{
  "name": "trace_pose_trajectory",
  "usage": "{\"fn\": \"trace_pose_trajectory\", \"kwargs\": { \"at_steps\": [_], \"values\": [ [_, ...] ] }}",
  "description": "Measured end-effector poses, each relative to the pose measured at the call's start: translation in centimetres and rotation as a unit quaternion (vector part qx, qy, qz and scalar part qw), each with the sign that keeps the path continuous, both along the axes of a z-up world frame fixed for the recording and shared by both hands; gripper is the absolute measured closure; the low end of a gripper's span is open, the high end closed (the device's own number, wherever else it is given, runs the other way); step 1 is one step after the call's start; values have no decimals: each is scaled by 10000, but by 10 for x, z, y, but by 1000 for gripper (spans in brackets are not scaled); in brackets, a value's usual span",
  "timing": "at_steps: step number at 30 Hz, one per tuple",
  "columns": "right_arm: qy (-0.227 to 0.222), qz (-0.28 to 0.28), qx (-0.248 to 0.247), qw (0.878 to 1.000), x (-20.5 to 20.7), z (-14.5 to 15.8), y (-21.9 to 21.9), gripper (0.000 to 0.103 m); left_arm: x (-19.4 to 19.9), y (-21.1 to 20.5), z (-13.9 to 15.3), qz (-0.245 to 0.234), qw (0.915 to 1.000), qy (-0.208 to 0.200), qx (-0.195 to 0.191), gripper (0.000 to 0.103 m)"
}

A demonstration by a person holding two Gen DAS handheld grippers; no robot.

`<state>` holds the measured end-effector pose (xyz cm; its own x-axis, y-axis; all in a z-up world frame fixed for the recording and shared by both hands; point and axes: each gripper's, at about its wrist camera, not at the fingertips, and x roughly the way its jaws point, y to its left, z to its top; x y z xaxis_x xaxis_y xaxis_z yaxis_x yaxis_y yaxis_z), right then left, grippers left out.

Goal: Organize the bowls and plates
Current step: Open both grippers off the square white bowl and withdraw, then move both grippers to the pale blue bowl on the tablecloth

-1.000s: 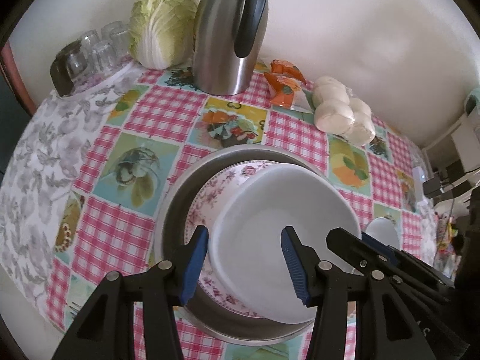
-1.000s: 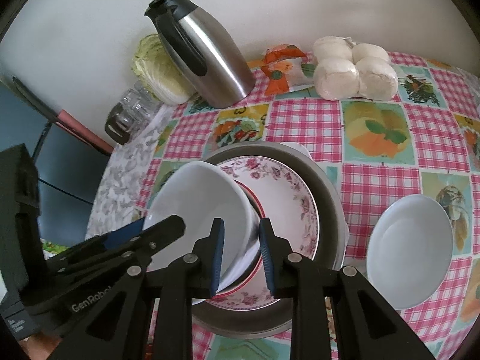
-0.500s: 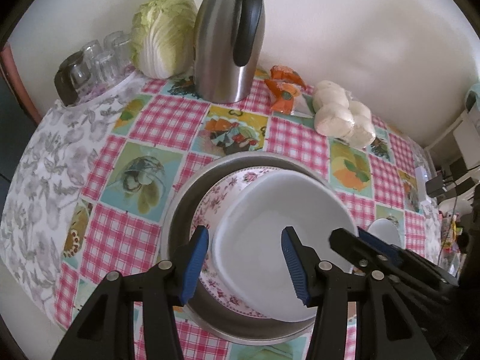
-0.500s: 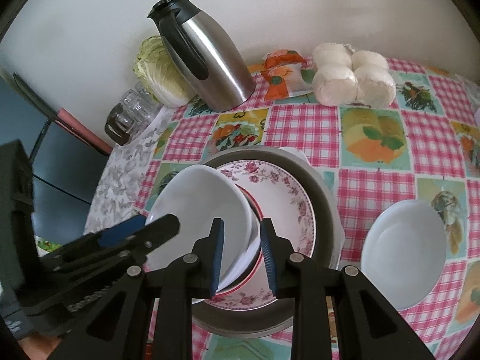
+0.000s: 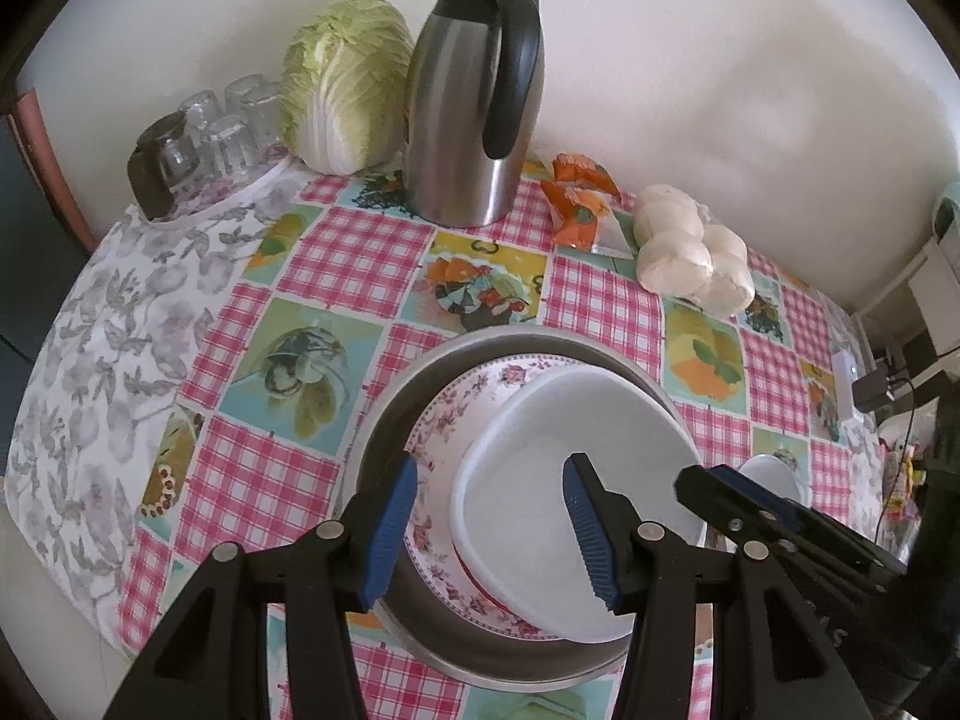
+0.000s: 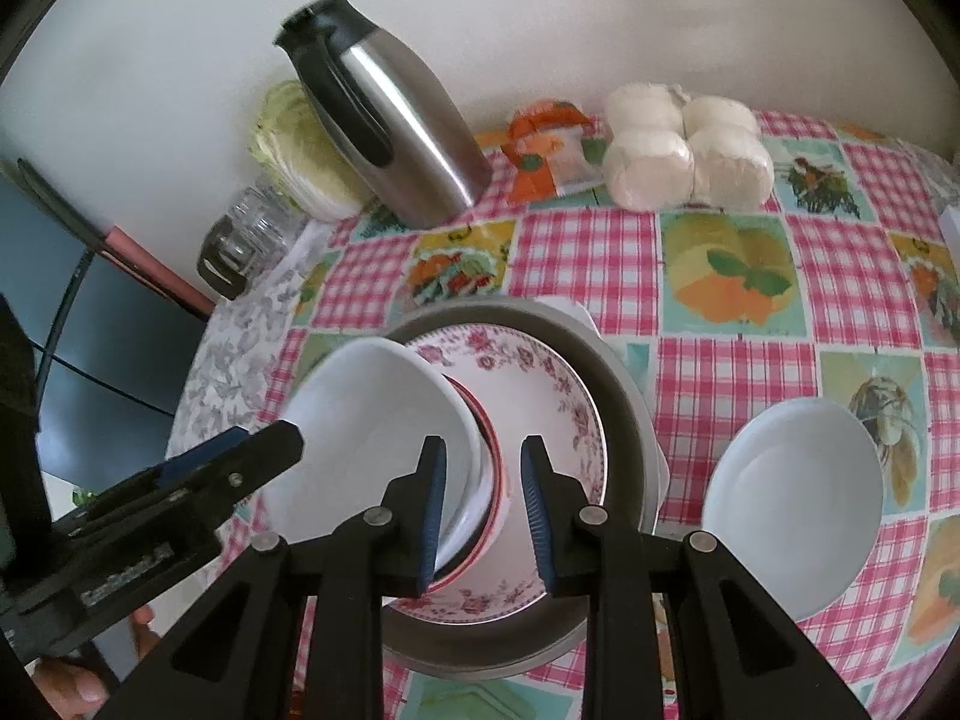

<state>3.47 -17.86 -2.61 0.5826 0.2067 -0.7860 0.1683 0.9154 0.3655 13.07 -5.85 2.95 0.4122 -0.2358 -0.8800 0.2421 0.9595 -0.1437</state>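
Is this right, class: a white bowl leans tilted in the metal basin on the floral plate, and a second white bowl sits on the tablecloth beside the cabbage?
Wrong place only. The second white bowl sits on the tablecloth far from the cabbage, on the metal basin's other side, as the right wrist view shows. The rest holds.

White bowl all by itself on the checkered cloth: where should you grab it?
The white bowl sits upright and open on the tablecloth. It is probably best pinched at its thin rim on the near edge, coming down from above with one finger inside and one outside. Its round wall looks too wide and smooth to squeeze across.
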Motion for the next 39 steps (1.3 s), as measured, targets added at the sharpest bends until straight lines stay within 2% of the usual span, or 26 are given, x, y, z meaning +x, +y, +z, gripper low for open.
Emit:
{"fn": "trace_pose_trajectory", "kwargs": {
  "at_steps": [5, 7, 9, 11, 13, 14, 17, 22, 27, 35, 39],
  "values": [
    [-135, -59, -206, 9997, -5, 13, 2, 74, -1, 7, 9, 190, 9997, -163, -2, 43],
    [-161, -85, -251, 9995, -6, 15, 2, 65, 0, 12, 12, 303, 9993, -212, -37, 39],
    [-190, -118, -293, 9993, -6, 17, 2, 38, 2, 17, 13, 433, 9988, -246, -12, 26],
    [-228, -157, -356, 9990, -6, 17, 2, 27, 5, 24, 13, 647, 9975, -283, 13, 18],
    [-262, -162, -511, 9982, -5, 18, 3, 26, 8, 33, 12, 871, 9957, -317, 12, 9],
    [-268, -159, -583, 9978, -5, 18, 3, 26, 9, 38, 12, 983, 9945, -367, 48, 0],
    [-285, -185, -847, 9958, -5, 19, 5, 17, 9, 47, 14, 1232, 9906, -581, 120, 0],
    [-346, -106, -984, 9945, -5, 21, 9, 16, 9, 60, 17, 1552, 9854, -700, -84, 0],
    [-378, -97, -993, 9943, -5, 23, 10, 16, 9, 59, 19, 1572, 9844, -786, -7, 0],
    [-420, -188, -988, 9940, -14, 33, 1, 16, 3, 52, 26, 1575, 9836, -855, -196, 0],
    [-573, -381, -1138, 9911, -27, 49, -14, 16, -3, 47, 34, 1589, 9816, -927, -508, 0]
  ]
}}
